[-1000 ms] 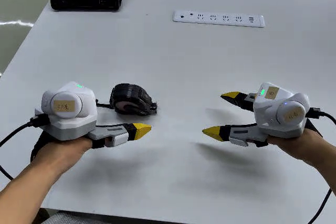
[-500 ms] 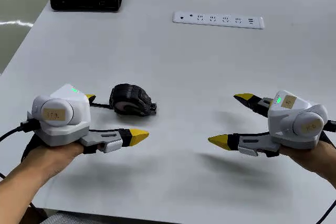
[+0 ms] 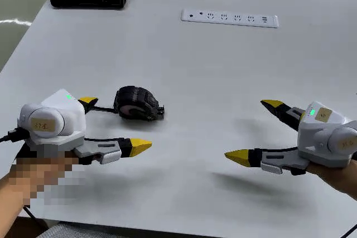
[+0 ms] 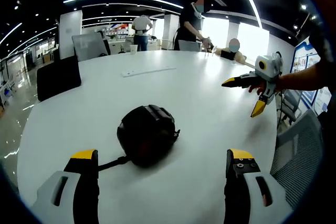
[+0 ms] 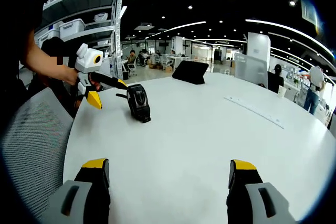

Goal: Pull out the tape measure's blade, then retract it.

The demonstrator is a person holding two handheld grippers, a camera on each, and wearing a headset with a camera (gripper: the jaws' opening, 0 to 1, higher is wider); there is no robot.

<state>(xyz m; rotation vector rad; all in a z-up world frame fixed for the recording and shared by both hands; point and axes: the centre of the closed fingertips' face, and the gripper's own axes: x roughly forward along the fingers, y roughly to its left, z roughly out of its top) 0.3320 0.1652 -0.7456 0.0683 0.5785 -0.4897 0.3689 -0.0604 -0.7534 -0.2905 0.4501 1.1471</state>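
Tape measure on the table, just ahead of my left gripper!
Both my jaw pairs gape wide, right gripper well apart. The case looks hard, compact, probably slick: I'd clamp its flat sides.

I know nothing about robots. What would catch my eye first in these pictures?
Two hand-held grippers with yellow-tipped jaws: the left gripper and the right gripper hover open over the near side of a white table, pointing toward each other. Next comes the black tape measure, lying untouched just ahead of the left gripper. A white power strip lies farther back.
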